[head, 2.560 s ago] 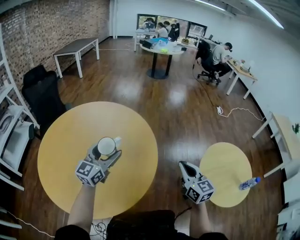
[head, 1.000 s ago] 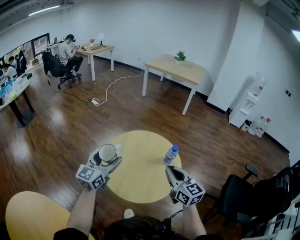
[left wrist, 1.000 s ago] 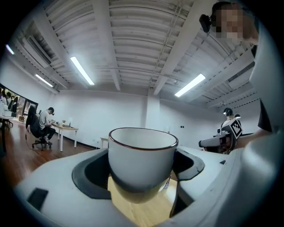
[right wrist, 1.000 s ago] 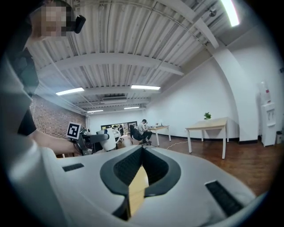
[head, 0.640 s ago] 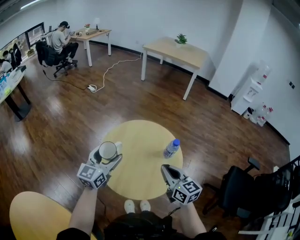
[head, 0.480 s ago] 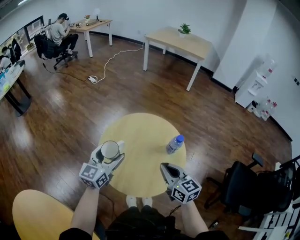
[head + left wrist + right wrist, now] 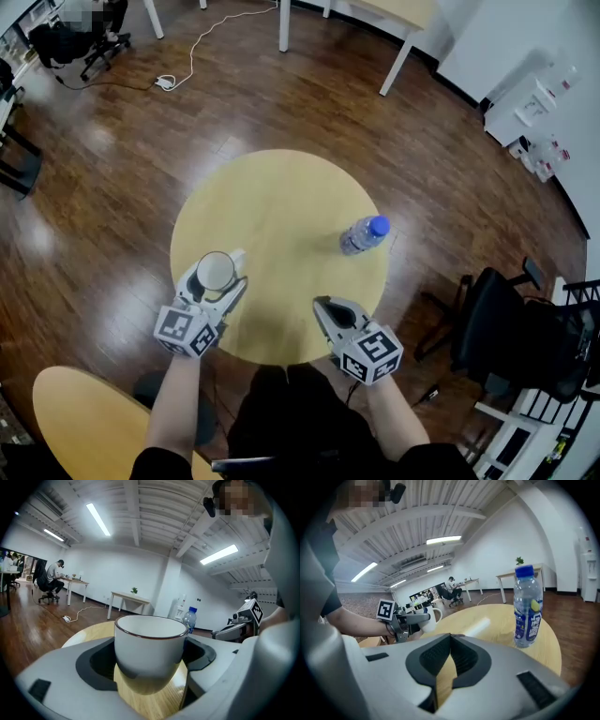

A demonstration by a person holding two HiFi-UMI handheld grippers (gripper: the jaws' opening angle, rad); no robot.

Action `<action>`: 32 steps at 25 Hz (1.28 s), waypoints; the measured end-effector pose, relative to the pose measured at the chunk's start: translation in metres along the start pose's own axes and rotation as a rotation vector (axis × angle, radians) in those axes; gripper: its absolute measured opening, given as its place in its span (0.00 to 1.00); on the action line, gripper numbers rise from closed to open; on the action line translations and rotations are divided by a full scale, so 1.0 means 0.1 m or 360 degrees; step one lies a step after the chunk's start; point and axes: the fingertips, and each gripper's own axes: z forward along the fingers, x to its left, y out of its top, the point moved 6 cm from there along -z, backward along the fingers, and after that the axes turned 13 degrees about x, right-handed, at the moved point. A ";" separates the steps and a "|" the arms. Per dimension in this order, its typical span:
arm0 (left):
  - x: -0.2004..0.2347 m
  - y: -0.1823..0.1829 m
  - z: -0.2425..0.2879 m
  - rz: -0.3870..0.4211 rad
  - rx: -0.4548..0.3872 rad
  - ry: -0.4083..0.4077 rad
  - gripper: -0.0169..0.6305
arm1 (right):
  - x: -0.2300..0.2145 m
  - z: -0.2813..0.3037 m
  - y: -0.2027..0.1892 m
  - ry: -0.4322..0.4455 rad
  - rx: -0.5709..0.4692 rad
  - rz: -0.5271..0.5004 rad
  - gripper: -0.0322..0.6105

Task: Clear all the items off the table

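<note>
My left gripper (image 7: 214,281) is shut on a white mug (image 7: 215,271) with a dark rim, held over the near left edge of the small round wooden table (image 7: 272,216). In the left gripper view the mug (image 7: 149,651) fills the space between the jaws. A clear water bottle (image 7: 362,235) with a blue cap stands upright on the table's right side; it also shows in the right gripper view, where the bottle (image 7: 527,606) rises ahead and to the right. My right gripper (image 7: 328,312) is shut and empty at the table's near edge, short of the bottle.
A black office chair (image 7: 511,328) stands to the right of the table. A second round table (image 7: 75,412) shows at lower left. Table legs (image 7: 283,23) and a cable (image 7: 202,42) lie on the wooden floor beyond.
The view has swung from the big round table to this small one, which has come closer and now lies right beneath the grippers. The mug has stayed in the left gripper throughout.
</note>
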 end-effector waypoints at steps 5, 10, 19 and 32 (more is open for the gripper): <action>0.04 -0.20 0.24 0.0011 0.0036 0.0043 0.64 | -0.23 0.15 -0.20 -0.0021 0.0085 0.0050 0.06; 0.08 -0.31 0.39 0.0018 0.0041 0.0103 0.64 | -0.34 0.24 -0.26 -0.0010 0.0119 0.0075 0.06; 0.09 -0.39 0.60 0.0022 0.0052 0.0169 0.64 | -0.43 0.28 -0.27 -0.0027 0.0154 0.0051 0.06; 0.00 -0.56 0.62 0.0033 -0.0062 0.0178 0.64 | -0.60 0.20 -0.31 -0.0111 0.0140 0.0058 0.06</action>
